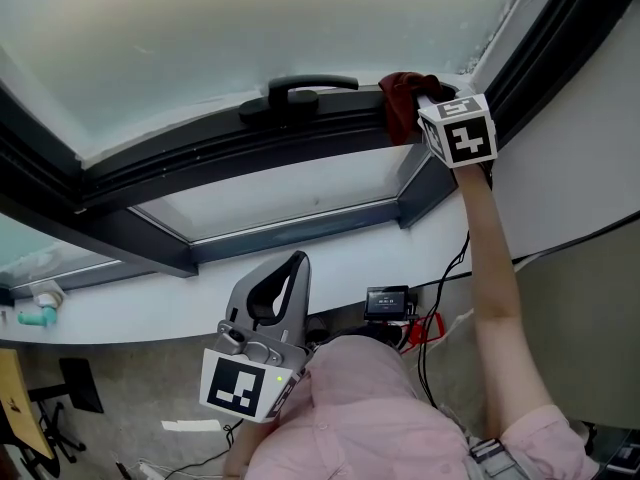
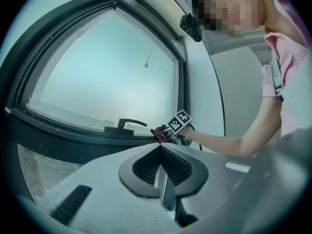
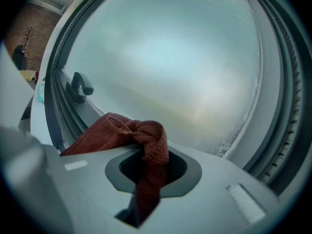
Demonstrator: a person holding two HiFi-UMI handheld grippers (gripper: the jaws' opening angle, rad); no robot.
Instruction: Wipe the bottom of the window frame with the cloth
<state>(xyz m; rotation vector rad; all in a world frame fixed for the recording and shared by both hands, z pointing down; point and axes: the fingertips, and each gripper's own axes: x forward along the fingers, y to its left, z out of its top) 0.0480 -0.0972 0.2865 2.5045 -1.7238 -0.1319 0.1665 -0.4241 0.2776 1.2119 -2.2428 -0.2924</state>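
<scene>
A dark red cloth (image 1: 400, 103) is bunched against the dark bottom rail of the window frame (image 1: 200, 153), near its right corner. My right gripper (image 1: 425, 103) is shut on the cloth, its marker cube facing the head camera. In the right gripper view the cloth (image 3: 129, 130) spills out of the jaws of the right gripper (image 3: 148, 172) onto the rail below the frosted pane. A black window handle (image 1: 300, 90) sits just left of the cloth. My left gripper (image 1: 290, 268) hangs low, close to the person's body, shut and holding nothing; from it the cloth (image 2: 161, 132) shows far off.
A white sill (image 1: 330, 258) runs below the frame. Under it sit a small black device with a screen (image 1: 388, 301) and hanging cables (image 1: 440, 288). A teal object (image 1: 38, 316) lies at the far left. The frame's right upright (image 1: 560, 38) rises beside the cloth.
</scene>
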